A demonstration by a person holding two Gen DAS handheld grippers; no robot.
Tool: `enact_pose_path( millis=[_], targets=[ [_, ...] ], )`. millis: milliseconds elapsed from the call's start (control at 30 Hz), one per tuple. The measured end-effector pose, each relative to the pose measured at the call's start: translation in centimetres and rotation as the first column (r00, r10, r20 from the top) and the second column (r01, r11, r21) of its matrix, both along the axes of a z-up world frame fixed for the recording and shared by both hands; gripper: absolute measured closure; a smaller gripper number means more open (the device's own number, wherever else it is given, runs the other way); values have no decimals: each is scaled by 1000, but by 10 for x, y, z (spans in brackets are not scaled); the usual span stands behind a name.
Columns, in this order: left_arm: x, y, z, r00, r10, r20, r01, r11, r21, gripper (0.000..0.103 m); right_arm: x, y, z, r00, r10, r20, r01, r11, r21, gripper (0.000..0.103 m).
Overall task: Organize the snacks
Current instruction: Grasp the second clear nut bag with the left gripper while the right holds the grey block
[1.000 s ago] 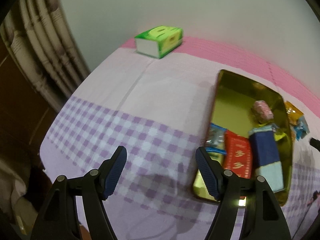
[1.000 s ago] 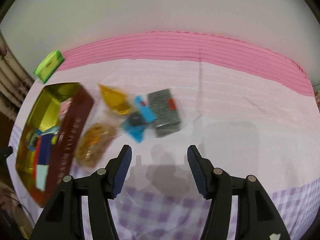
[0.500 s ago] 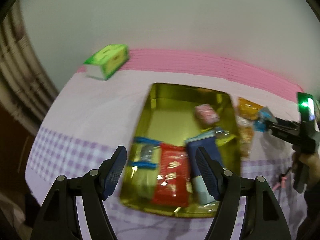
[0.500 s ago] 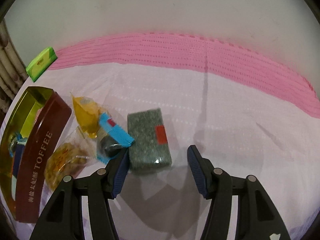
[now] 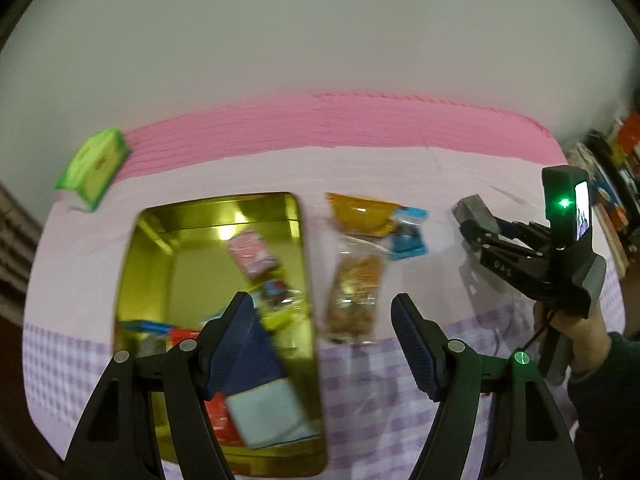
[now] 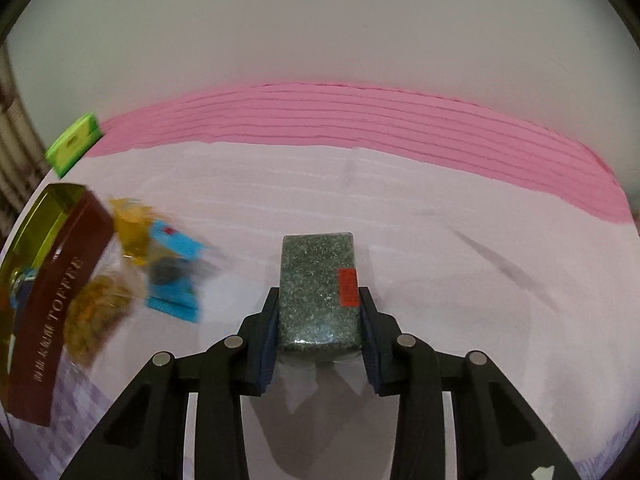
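pink-and-lilac cloth covers the table [image 6: 440,208]. right tool [image 6: 318,320] has closed on the speckled grey snack block [image 6: 318,276], which half a second ago lay free; its long axis points away toward the wall. left tool [image 5: 320,340] gapes wide, empty, above the gold tin [image 5: 148,248].

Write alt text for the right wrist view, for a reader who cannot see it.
The right claw is shut on a dark speckled green block snack with a red label, over a pale pink tablecloth. To the left lie loose snack packets beside a brown toffee tin; a green tissue pack sits far left.
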State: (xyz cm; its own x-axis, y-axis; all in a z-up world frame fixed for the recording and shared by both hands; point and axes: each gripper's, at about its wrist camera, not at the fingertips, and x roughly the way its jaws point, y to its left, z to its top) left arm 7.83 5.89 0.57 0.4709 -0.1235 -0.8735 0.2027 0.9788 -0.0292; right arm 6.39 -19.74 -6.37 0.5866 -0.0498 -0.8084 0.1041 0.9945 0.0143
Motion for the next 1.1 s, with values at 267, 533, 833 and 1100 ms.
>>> enact_pose_path(
  millis=[267,533,833,1100],
  targets=[
    [29,-26,-17,982,-39,-187,26,997,-67,31,-39,-50,0,990,-141,20,141,990,-28,70],
    [54,-41,-27,951,-23,-307,14,999,-29,33,-49,-51,-2,987,-155,51,156,987,-27,69],
    [81,-52,-51,914,-12,-405,21,1000,17,43,-51,-58,-1,987,-153,51,154,988,-21,68],
    [91,-55,-69,912,8,-409,26,997,77,43,-52,-61,-1,987,-154,56,154,988,0,68]
  ],
)
